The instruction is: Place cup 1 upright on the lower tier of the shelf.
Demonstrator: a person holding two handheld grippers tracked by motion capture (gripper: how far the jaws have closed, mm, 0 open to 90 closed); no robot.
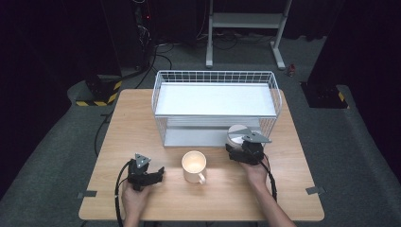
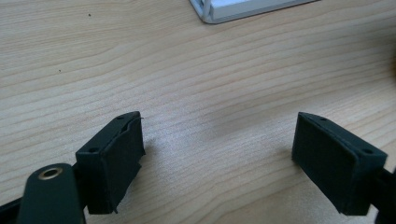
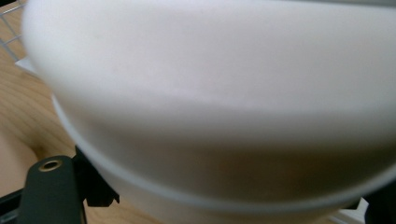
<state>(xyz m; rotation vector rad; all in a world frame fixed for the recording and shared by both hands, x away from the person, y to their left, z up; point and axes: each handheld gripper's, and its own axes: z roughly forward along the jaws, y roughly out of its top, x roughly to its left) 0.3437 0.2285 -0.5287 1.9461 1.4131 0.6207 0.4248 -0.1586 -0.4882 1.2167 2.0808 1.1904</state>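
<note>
Bare tabletop (image 1: pixel 142 123) left of mug (image 1: pixel 194 165); wire rack (image 1: pixel 215 106) behind.

A lab or recording studio, not a home: black curtains close off both sides, and a grey carpeted floor (image 1: pixel 331 142) surrounds a lone wooden table (image 1: pixel 142 113). Beyond the table's far edge stand a metal stand frame (image 1: pixel 246 21), loose cables (image 1: pixel 161 52) and yellow-black hazard-striped bases (image 1: pixel 97 92).

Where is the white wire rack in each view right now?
High view: the wire rack stands at the table's far middle.
Left gripper view: the corner of its base is at the top edge.
Right gripper view: slivers at the edges, behind the white bowl.
Shared landmark: the wooden table.
</note>
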